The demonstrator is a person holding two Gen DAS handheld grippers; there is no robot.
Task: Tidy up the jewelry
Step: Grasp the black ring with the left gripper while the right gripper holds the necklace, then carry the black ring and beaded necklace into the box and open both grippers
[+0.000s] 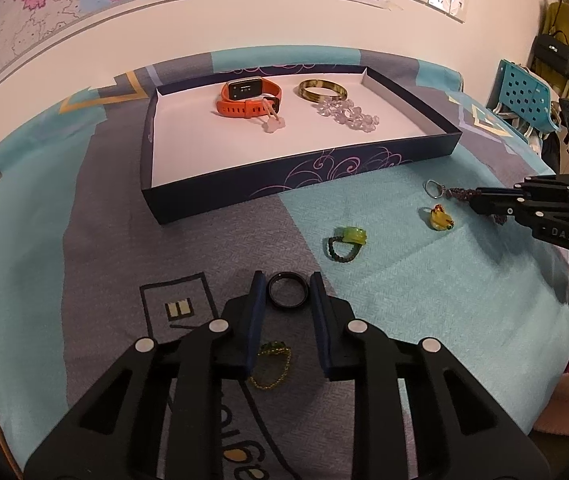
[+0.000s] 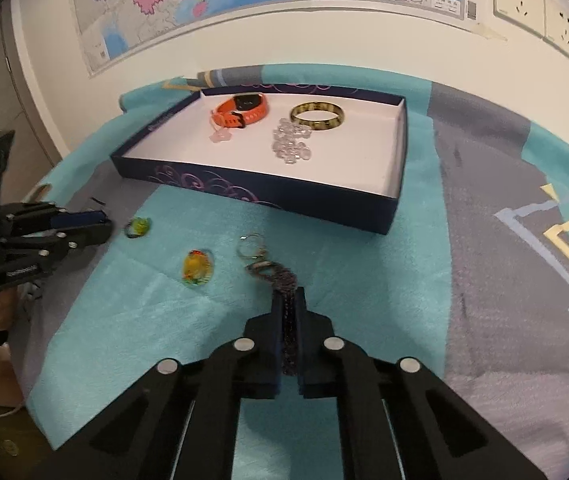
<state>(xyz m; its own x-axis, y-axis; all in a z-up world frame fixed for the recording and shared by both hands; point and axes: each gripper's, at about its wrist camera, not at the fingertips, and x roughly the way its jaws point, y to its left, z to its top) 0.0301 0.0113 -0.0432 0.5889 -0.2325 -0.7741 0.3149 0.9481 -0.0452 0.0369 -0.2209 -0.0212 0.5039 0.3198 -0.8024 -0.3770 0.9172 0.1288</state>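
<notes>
Between the pads of my right hand-held gripper [image 2: 289, 300] sits the limp, light braided keychain [image 2: 280, 280], clenched mid-cord; my left hand-held gripper [image 1: 287, 288], not yet gripping, straddles the stiff, slippery black ring [image 1: 287, 289].

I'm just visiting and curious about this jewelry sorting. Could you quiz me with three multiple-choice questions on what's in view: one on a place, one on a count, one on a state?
1. Where is the orange watch?
A. on the blanket
B. in the box
C. in a gripper

2. How many pieces lie in the box?
A. two
B. four
C. seven

3. What is the right gripper doing?
A. standing wide open
B. clamped on the purple cord keychain
C. holding the black ring

Answers:
1 B: it rests on the white floor.
2 B: watch, pink charm, bangle, clear beads.
3 B: cord pinched between shut fingers.
</notes>
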